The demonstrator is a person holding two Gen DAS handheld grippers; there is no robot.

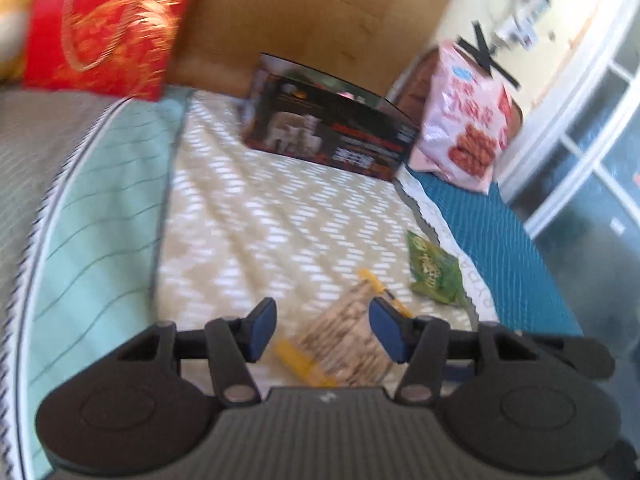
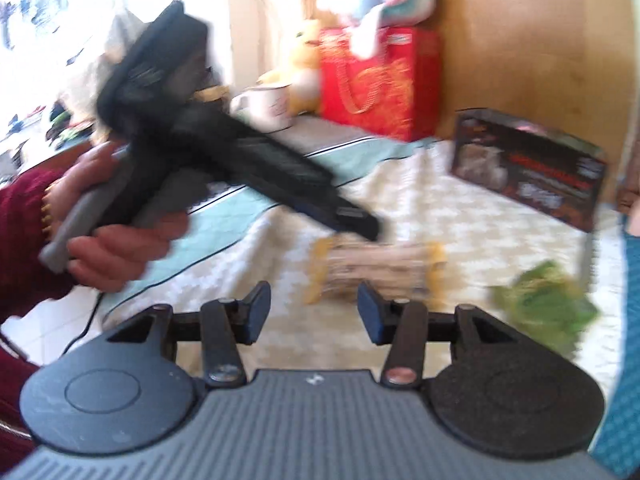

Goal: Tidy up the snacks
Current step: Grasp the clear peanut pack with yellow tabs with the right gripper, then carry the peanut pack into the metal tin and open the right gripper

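A beige snack packet with yellow ends (image 1: 344,344) (image 2: 376,268) lies on the zigzag-patterned bed cover (image 1: 260,208). My left gripper (image 1: 324,330) hovers right over it, open, with the packet showing between its blue pads (image 1: 262,326) untouched. In the right wrist view the left gripper (image 2: 356,222), held by a hand in a dark red sleeve, slants down to the packet's far edge. My right gripper (image 2: 314,312) is open and empty just short of the packet. A green snack packet (image 1: 434,276) (image 2: 548,304) lies to the right. Both views are blurred.
A black carton (image 1: 328,128) (image 2: 528,168) stands at the back against a wooden board, with a pink snack bag (image 1: 468,120) to its right. A red gift bag (image 1: 108,28) (image 2: 372,84), a yellow plush toy (image 2: 304,64) and a white mug (image 2: 268,106) stand at the back left.
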